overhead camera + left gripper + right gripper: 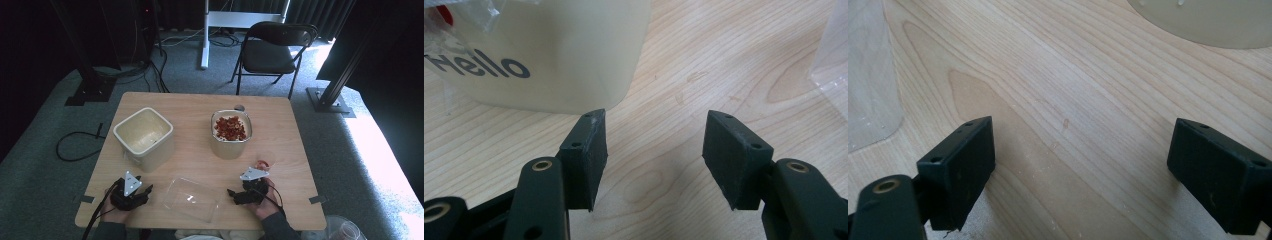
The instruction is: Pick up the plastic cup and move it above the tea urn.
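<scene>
The left gripper point(131, 192) rests at the near left of the wooden table point(190, 150), its jaws spread with only bare wood between them, and the right gripper point(248, 192) rests at the near right, jaws likewise spread and holding nothing. Between the two lies a clear plastic lid point(192, 199), just beside each gripper and touching neither. Farther off, an empty cream square container point(144, 136) printed "Hello" stands beyond the left gripper, a cream container of red pieces point(230, 134) stands beyond the right gripper, and a small clear cup point(265, 161) sits just beyond the right gripper.
</scene>
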